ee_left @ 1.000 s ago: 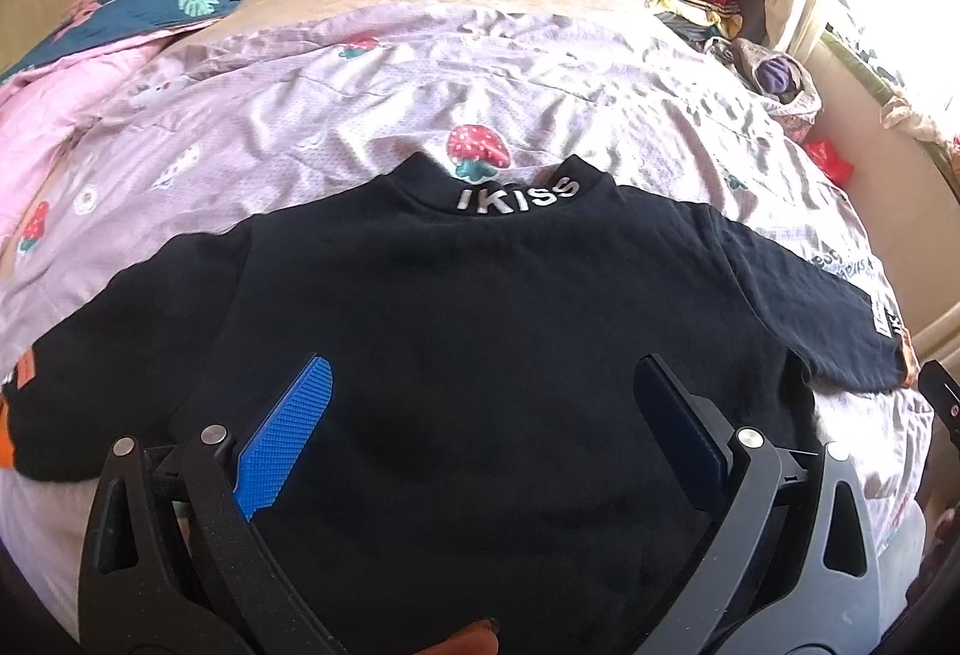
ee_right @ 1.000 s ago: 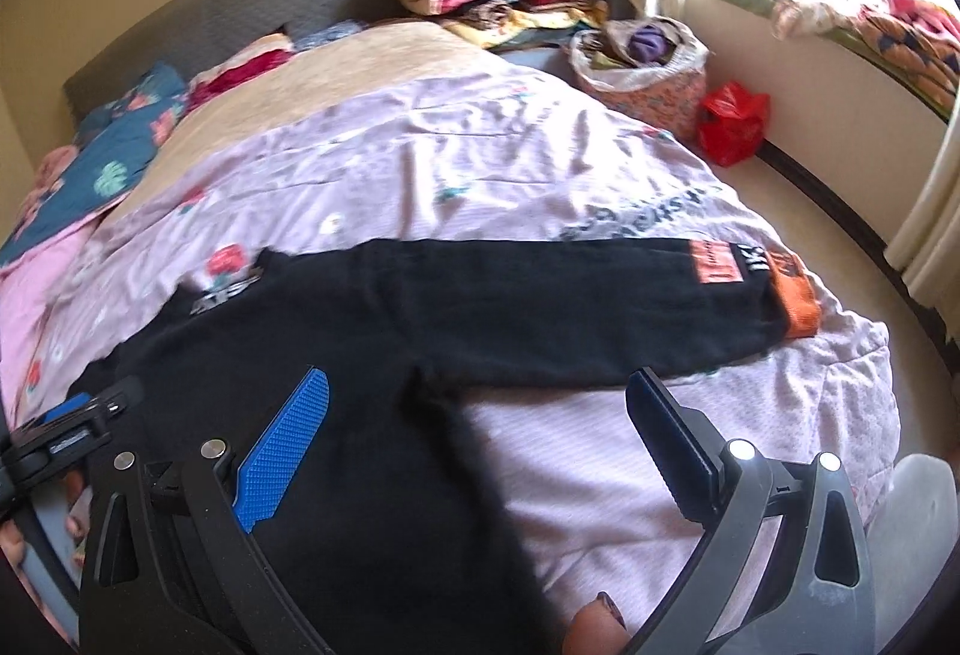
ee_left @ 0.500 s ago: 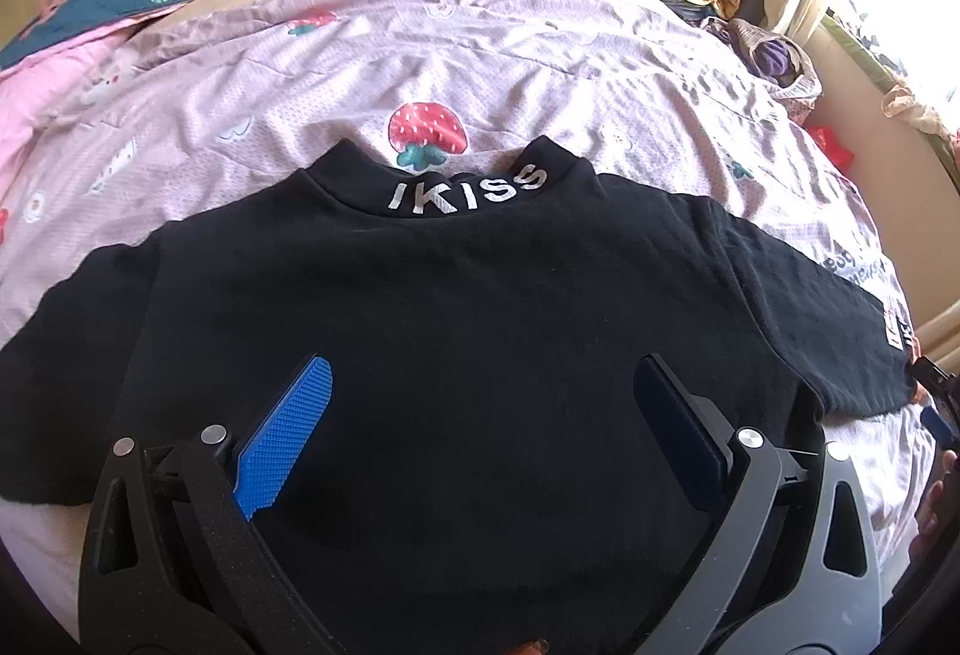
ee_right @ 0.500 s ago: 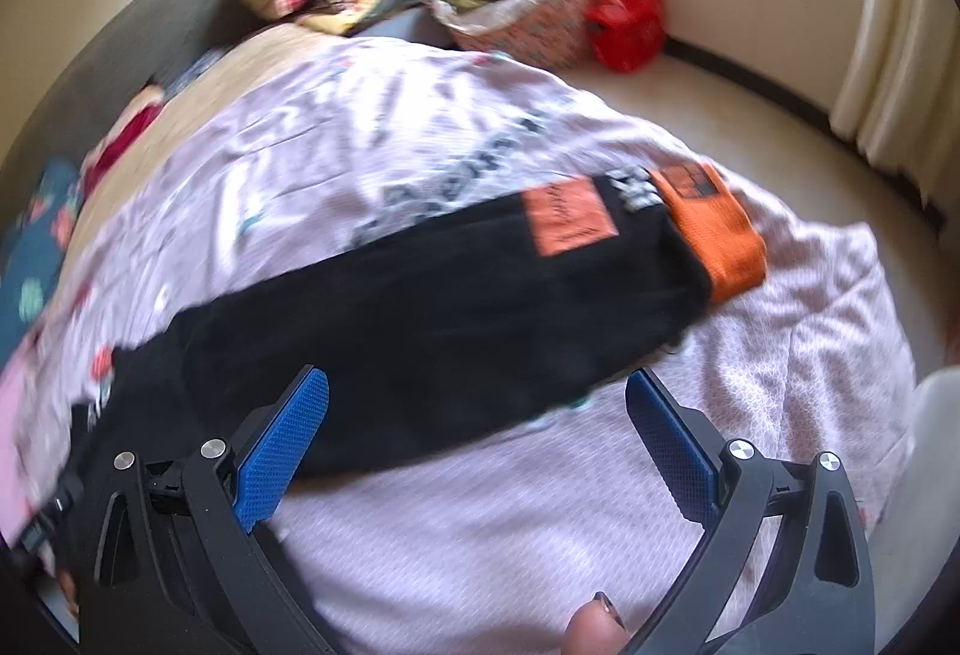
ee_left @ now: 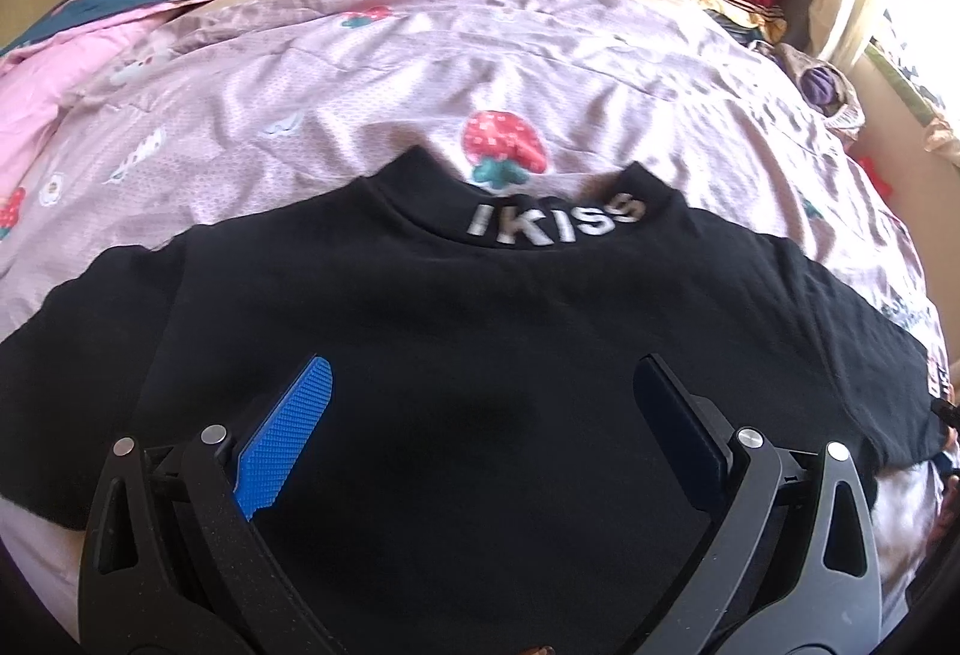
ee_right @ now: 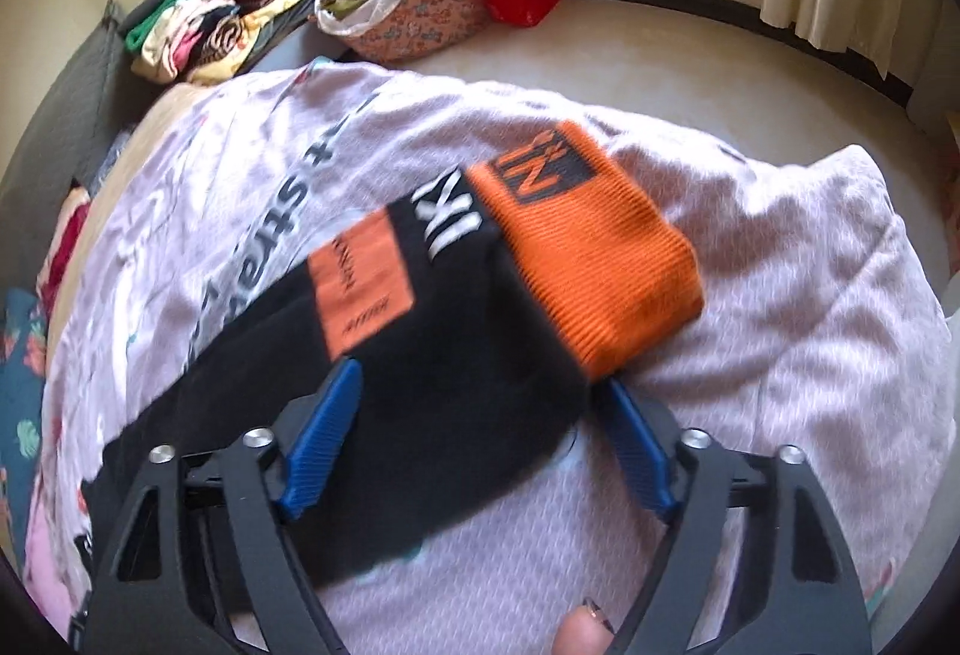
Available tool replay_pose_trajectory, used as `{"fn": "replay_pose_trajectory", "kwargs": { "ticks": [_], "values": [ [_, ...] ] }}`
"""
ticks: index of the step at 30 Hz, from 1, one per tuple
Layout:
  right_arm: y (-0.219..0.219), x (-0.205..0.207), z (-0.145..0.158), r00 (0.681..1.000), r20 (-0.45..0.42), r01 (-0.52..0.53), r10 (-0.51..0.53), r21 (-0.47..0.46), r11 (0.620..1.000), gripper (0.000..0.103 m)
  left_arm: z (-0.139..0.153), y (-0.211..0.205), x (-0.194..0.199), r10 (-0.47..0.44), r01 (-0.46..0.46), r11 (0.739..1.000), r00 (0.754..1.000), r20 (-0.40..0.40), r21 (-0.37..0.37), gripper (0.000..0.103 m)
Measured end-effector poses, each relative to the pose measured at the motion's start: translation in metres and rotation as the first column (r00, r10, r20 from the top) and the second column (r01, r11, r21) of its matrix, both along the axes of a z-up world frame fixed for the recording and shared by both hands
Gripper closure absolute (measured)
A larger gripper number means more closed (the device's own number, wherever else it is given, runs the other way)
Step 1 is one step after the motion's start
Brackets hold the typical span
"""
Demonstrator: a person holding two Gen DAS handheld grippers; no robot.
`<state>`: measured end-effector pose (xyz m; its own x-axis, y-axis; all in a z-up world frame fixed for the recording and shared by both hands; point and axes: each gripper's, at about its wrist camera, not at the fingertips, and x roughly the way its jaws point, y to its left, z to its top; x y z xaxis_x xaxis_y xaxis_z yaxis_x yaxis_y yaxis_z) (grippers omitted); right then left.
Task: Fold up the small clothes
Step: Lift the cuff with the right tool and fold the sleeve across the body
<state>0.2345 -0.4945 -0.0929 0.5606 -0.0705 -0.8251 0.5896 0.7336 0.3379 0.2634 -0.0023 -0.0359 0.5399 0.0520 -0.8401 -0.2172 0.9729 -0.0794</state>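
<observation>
On the lilac bedspread (ee_left: 372, 73) | black sweatshirt (ee_left: 480, 331) lies flat, collar at 12 | your left gripper (ee_left: 480, 433) hangs wide apart above its body | your right gripper (ee_right: 474, 415) has just been closing around the sleeve (ee_right: 420, 355) near the orange cuff (ee_right: 594, 259), pads' contact unclear.

A bed (ee_left: 252, 55) with a lilac strawberry-print sheet (ee_left: 420, 73) carries a black sweater (ee_left: 480, 343) lying flat.

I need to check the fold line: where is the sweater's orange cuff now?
In the right wrist view, the orange cuff lies on the pink bedspread, at the sleeve's end, just beyond the right gripper.
</observation>
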Motion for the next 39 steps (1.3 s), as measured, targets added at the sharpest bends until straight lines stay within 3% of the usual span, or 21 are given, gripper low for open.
{"fn": "replay_pose_trajectory", "kwargs": {
  "ticks": [4,5,10,14,23,30,39],
  "values": [
    [-0.009,-0.004,0.010,0.997,0.078,0.004,-0.006,0.036,0.999,0.086,0.008,0.010,-0.004,0.007,-0.007,1.000,1.000,0.016,-0.003,0.008],
    [-0.009,-0.007,0.015,0.995,0.102,-0.005,0.001,0.038,0.999,0.088,0.012,0.011,-0.006,0.004,-0.003,1.000,1.000,0.025,-0.008,0.008],
    [0.006,-0.020,0.051,0.966,0.249,-0.082,0.071,0.032,0.996,0.091,0.037,0.015,-0.016,-0.028,0.029,0.999,0.997,0.068,-0.017,0.008],
    [0.040,-0.023,0.089,0.925,0.332,-0.186,0.186,-0.031,0.982,0.091,0.058,0.020,-0.030,-0.042,0.044,0.999,0.994,0.105,-0.014,0.008],
    [0.140,-0.024,0.148,0.818,0.405,-0.378,0.409,-0.157,0.912,0.091,0.075,0.057,-0.051,-0.009,0.021,0.994,0.993,0.115,-0.110,0.008],
    [0.219,-0.020,0.164,0.736,0.417,-0.500,0.533,-0.197,0.843,0.091,0.077,0.095,-0.067,0.020,0.006,0.978,0.992,0.121,-0.208,0.008],
    [0.316,-0.023,0.146,0.662,0.352,-0.608,0.661,-0.263,0.749,0.091,0.070,0.132,-0.080,0.066,-0.027,0.955,0.990,0.124,-0.294,0.008]
  ]
}}
